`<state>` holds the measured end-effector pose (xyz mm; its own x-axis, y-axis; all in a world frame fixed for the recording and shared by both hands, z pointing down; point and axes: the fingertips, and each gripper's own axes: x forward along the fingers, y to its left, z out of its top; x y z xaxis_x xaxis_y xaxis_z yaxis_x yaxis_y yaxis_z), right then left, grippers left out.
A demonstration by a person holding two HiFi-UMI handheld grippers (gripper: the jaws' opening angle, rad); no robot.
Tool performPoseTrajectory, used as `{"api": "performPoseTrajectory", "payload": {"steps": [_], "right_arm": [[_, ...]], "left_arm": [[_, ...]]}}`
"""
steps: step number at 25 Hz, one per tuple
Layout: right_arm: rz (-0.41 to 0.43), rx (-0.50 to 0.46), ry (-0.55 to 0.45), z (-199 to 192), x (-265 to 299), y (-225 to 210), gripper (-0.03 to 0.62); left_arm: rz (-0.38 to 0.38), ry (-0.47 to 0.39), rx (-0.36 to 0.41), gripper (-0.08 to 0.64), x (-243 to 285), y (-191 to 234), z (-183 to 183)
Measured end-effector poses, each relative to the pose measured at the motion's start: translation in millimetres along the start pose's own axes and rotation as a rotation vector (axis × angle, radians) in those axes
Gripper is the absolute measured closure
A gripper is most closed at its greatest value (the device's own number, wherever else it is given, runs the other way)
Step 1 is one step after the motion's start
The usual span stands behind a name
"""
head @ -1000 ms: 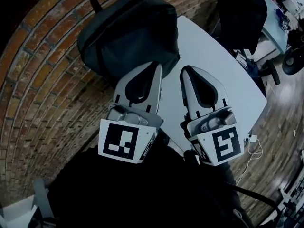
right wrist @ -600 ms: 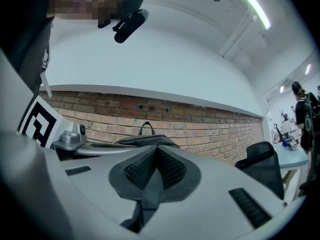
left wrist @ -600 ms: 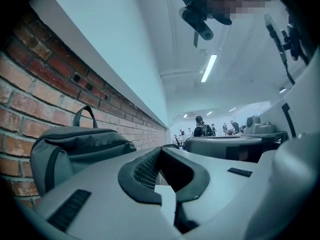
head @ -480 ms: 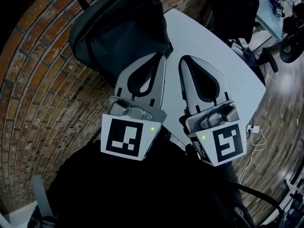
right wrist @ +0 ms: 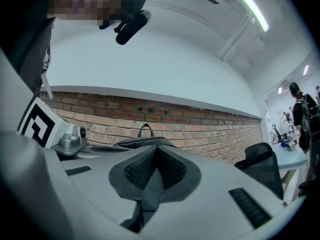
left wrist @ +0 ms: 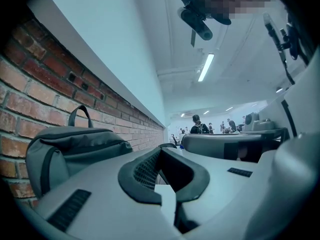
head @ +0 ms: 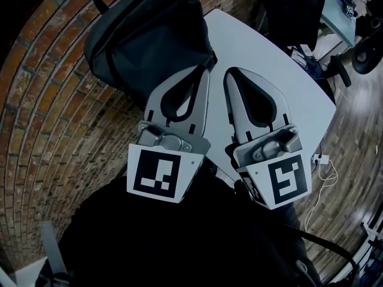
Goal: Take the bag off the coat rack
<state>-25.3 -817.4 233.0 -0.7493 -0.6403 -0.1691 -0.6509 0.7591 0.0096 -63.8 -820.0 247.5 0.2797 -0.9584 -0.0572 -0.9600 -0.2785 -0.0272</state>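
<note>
A dark grey backpack (head: 149,34) with a top carry loop lies on the corner of a white table (head: 269,64), against the brick wall. My left gripper (head: 203,72) is shut and empty, its tips just short of the bag's near right edge. Beside it, my right gripper (head: 230,73) is also shut and empty, over the table top. In the left gripper view the backpack (left wrist: 70,151) sits left of the closed left gripper (left wrist: 161,151). In the right gripper view the backpack (right wrist: 145,141) peeks over the closed right gripper (right wrist: 156,151). No coat rack is in view.
A brick wall (head: 54,100) runs along the left behind the bag. A black office chair (head: 293,11) stands at the table's far side. A white power adapter with cable (head: 320,160) lies on the wooden floor to the right. People stand far off in the room.
Both grippers have edged a little forward toward the bag, mostly in the first half second. They stay shut and empty. The bag has not moved on the table.
</note>
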Motion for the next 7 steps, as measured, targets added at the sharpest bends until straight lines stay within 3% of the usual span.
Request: {"api": "performPoseTrajectory", "payload": {"steps": [7], "right_arm": [[0.004,0.001,-0.014,3.7,5.2,6.9,0.584]], "left_arm": [[0.003,-0.006,-0.006,0.551,-3.9,6.4,1.8]]}}
